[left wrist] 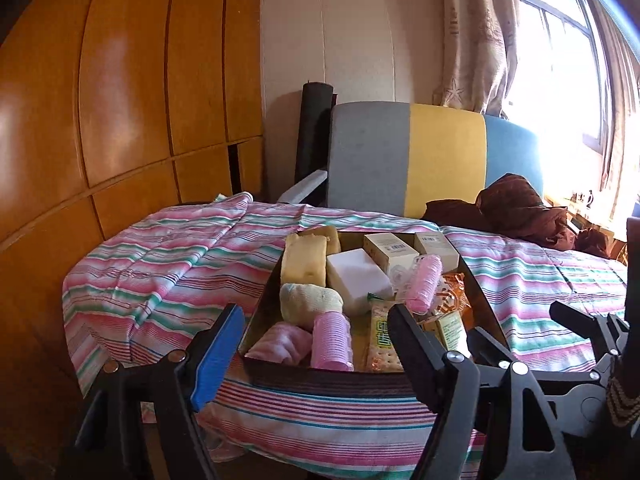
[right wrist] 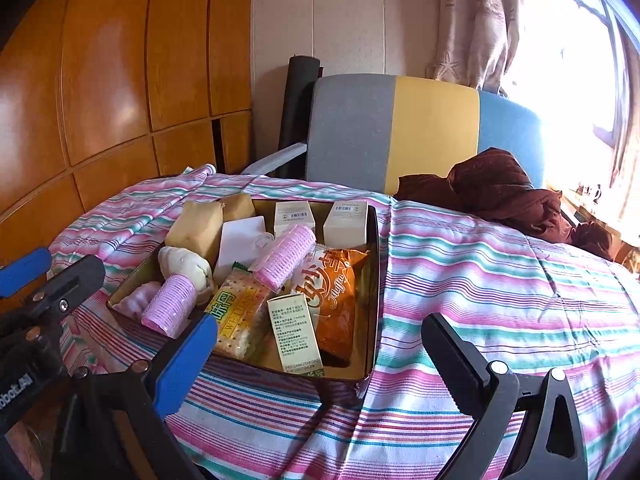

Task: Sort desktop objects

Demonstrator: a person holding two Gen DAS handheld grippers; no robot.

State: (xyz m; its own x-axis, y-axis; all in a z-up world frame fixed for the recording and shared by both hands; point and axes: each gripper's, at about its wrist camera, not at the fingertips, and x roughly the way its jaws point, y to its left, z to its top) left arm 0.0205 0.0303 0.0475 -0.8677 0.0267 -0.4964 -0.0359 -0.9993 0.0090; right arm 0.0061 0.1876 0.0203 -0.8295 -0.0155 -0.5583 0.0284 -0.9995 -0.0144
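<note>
Both fingers [left wrist: 316, 340] [right wrist: 320, 356] gape empty before tray [right wrist: 372, 280]; bare cloth [right wrist: 500, 280] rightward.

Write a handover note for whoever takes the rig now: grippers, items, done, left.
Left gripper: open, empty, short of the box's near-left end.
Right gripper: open, empty, by its near-right corner.
Everything is in the box on the striped cloth: pink hair rollers, cracker pack, orange snack bag, small cartons, sponges.
Done: nothing taken out.
Left: all sorting.
</note>
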